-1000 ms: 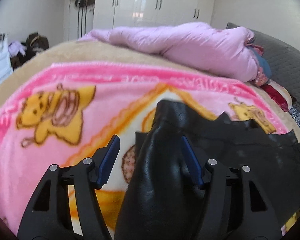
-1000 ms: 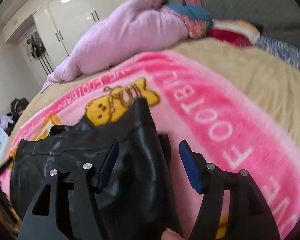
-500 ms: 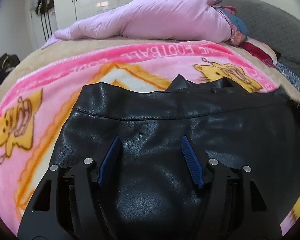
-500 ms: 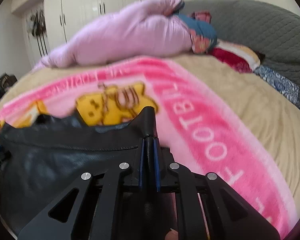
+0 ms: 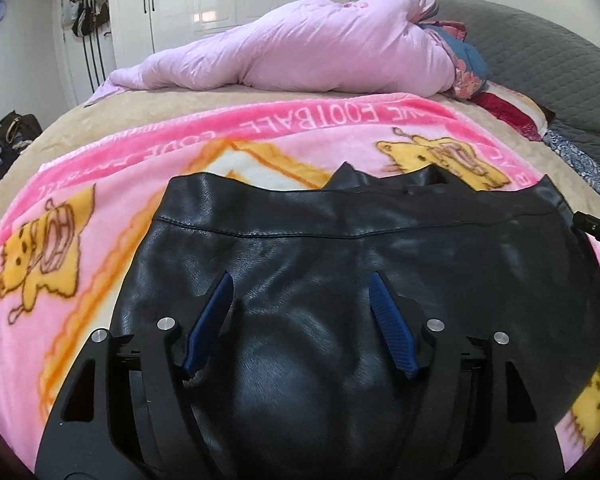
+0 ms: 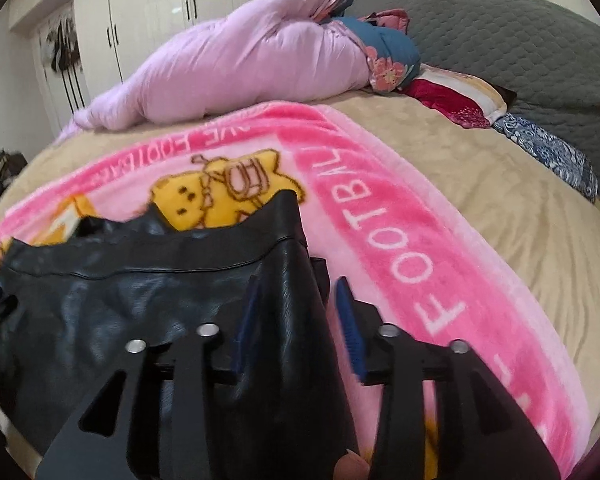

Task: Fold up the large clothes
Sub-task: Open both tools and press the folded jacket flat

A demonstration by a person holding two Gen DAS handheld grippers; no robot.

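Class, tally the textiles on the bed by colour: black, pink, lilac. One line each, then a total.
Black: 1, leather garment
Pink: 1, cartoon blanket
Lilac: 1, quilt
Total: 3

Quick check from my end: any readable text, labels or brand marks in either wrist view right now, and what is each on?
"FOOTBALL": white letters on the pink blanket's far border, seen upside down in the left view.
"FOOTBAL": on its right border in the right view, the start blurred.
A second line under the far border: too blurred to read.
Black garment: no label or brand visible.
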